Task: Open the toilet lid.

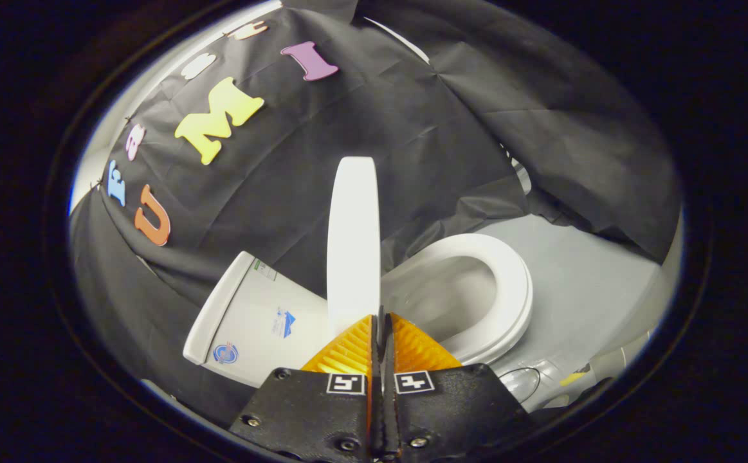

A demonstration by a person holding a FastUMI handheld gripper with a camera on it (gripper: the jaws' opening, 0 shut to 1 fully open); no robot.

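Observation:
The white toilet lid stands raised and is seen edge-on, rising straight up just ahead of my fingertips. Its lower end sits right behind the tip of one finger; I cannot tell whether they touch. My gripper is shut, its fingers pressed together with nothing between them. To one side of the lid lies the white seat ring around the open bowl. On the other side is the white tank with stickers on it.
Grey floor spreads beyond the seat. Black cloth hangs close behind the toilet. A thin cable loop and a small yellow piece lie low beside the toilet's base.

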